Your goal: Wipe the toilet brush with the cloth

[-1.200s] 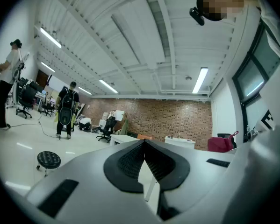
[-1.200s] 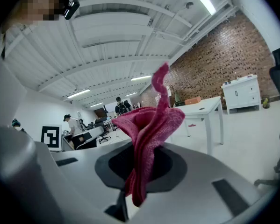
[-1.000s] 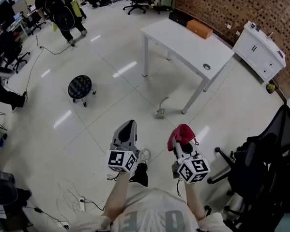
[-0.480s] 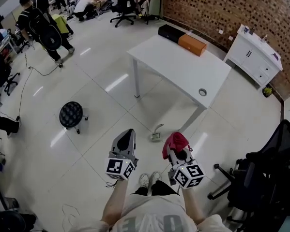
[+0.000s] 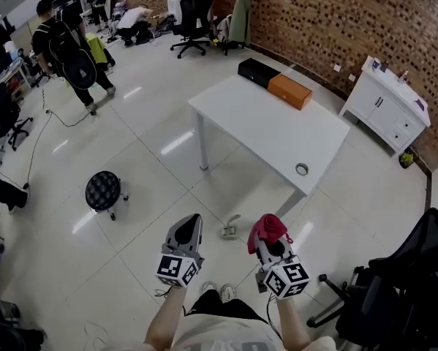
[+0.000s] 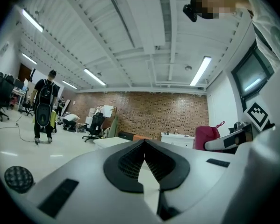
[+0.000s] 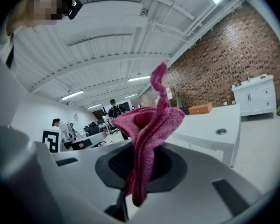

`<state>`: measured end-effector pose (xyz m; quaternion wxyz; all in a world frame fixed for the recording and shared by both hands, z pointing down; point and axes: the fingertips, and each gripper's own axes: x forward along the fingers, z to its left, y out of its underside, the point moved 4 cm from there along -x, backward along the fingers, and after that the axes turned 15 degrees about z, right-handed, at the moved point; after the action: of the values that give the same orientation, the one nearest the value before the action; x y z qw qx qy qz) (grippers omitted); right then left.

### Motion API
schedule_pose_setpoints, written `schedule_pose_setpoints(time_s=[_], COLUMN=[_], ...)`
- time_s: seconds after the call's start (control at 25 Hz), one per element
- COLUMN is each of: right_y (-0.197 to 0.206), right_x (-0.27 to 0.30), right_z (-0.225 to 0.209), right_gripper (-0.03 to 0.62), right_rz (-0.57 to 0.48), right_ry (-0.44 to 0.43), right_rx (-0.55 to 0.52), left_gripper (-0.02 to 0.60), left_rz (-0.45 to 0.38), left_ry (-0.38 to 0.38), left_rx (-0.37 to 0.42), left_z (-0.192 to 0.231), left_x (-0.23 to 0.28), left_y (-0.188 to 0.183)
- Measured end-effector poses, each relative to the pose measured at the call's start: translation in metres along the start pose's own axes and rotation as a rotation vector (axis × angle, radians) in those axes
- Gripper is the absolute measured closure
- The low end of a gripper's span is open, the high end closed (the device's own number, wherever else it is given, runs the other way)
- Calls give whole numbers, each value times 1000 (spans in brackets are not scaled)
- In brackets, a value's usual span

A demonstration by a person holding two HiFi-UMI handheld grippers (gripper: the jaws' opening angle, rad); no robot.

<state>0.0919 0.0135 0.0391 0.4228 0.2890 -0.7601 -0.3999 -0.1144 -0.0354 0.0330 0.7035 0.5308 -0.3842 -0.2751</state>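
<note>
Office floor (image 5: 131, 174) before white tabletop (image 5: 277, 134): left tongs (image 6: 144, 148) closed, empty; right tongs (image 5: 270, 240) pinch pink cloth (image 5: 268, 226), whose loosely bunched fold could slip free in transit.

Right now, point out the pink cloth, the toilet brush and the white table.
pink cloth (image 7: 149, 122): right gripper view, the bunched fold above the jaws.
toilet brush (image 5: 227, 232): head view, its lower end.
white table (image 5: 270, 126): head view, bare middle of its top.
</note>
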Motion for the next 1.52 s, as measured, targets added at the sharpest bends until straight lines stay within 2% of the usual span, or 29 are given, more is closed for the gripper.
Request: schedule_pose_setpoints(time_s=[0.12,0.2,0.48,0.64,0.76,0.92,1.08,1.24,1.36,1.52], right_y=[23,59,256,379,450,529,588,624,633,640], right_x=[27,55,203,285,336,385,436,474,492,508], right_z=[-18,-39,-189,-258,-297,-336,-377,-406,-413,-407], right_gripper=[562,562,563,562,562,562,562,562,562,562], right_rz=[-39,-69,-194,-232,-225,-156,-67,4,20,51], right_ry=[13,22,110,137,140,108,58,4,-66,-155], right_rx=[-31,-56,-83,-86,-135,-159,-164,-143,-104,-106], left_gripper=[577,577,577,577,577,577,577,577,577,577], left_rz=[-5,-13,-86,-85,-83,-53,-7,55,95,108], left_ry=[20,18,54,90,121,161,181,218,243,265], left_rx=[4,5,88,136,152,133,77,13,3,-21], left_z=[18,34,92,127,142,141,130,113,107,109], left_x=[27,53,181,234,264,287,312,334,347,356], left_y=[39,90,331,481,567,658,726,774,789,795])
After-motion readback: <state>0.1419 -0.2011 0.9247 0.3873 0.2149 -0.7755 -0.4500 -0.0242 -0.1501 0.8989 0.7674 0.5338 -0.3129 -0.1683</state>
